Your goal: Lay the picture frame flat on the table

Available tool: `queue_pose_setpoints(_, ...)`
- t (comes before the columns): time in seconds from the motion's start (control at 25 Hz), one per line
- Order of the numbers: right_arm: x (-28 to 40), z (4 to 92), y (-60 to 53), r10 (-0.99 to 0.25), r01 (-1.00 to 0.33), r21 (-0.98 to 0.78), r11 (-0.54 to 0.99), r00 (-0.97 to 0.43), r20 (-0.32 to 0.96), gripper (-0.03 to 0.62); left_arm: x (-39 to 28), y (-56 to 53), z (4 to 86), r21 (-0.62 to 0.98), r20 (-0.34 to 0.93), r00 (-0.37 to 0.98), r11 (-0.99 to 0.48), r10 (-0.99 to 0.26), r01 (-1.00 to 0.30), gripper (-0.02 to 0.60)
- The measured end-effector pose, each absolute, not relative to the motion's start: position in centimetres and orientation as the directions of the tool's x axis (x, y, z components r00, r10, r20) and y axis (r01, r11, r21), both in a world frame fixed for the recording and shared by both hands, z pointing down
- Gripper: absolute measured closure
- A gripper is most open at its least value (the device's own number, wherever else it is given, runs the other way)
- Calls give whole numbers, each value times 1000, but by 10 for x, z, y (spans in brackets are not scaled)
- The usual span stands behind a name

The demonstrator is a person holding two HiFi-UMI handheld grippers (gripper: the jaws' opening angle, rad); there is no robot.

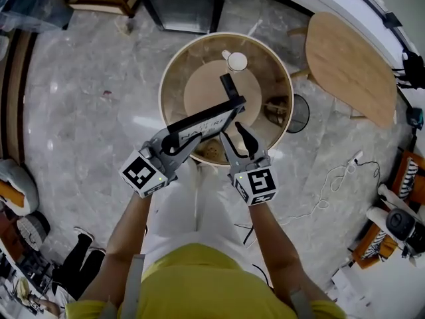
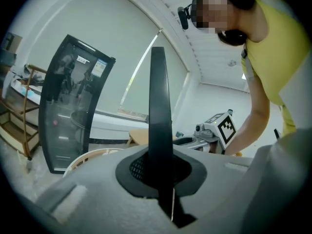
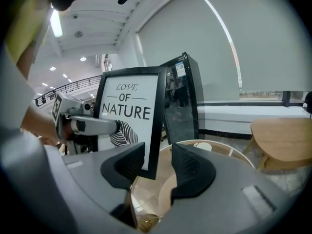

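Note:
The black picture frame [image 1: 202, 121] with a "Love of Nature" print [image 3: 129, 113] hangs tilted over the near edge of the round glass-topped table [image 1: 166, 85]. My left gripper [image 1: 174, 141] is shut on the frame's left edge. In the left gripper view the frame [image 2: 160, 106] stands edge-on between the closed jaws of the left gripper [image 2: 160, 167]. My right gripper [image 1: 236, 138] is open at the frame's lower right corner. In the right gripper view that corner sits between the spread jaws of the right gripper [image 3: 158, 152], and the far pad is clear of it. A white cup [image 1: 237, 61] stands on the table's far side.
A wooden side table [image 1: 348, 65] stands to the right of the round table, with a black wire basket [image 1: 299, 113] between them. A dark glass cabinet [image 3: 183, 96] is behind the round table. White cables [image 1: 339, 178] lie on the marble floor at right.

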State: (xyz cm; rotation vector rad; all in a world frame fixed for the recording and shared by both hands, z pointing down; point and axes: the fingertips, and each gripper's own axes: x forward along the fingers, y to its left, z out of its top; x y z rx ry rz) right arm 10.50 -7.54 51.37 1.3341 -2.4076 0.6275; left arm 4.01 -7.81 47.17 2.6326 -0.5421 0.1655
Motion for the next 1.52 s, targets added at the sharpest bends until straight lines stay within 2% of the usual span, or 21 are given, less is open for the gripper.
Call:
queue_pose_setpoints(0.44, 85, 565, -76, -582, -747, -262, 611, -648, 491, 433, 34, -77, 529, 489, 165, 965, -832, -205, -260, 574)
queue_pose_setpoints(0.56, 80, 571, -78, -545, -697, -302, 651, -705, 453, 433, 30, -82, 539, 533, 129, 978, -820, -164, -207, 574)
queue_pose_setpoints(0.8, 75, 571, -80, -496, -611, -381, 694, -789, 362, 472, 27, -87, 543, 553, 91, 989, -819, -119, -149, 574)
queue_pose_setpoints(1.08, 77, 588, -88, -520, -644, -389, 659, -763, 384, 505, 25, -105, 568, 550, 143, 975, -806, -167, -219, 553)
queue_pose_setpoints(1.28, 78, 596, -90, -559, -671, -432, 603, -741, 371, 511, 27, -118, 582, 542, 203, 952, -783, -231, -306, 467)
queue_pose_setpoints(1.52, 80, 601, -92, -579, -678, -449, 582, -733, 356, 517, 23, -127, 597, 552, 238, 930, -749, -278, -366, 407)
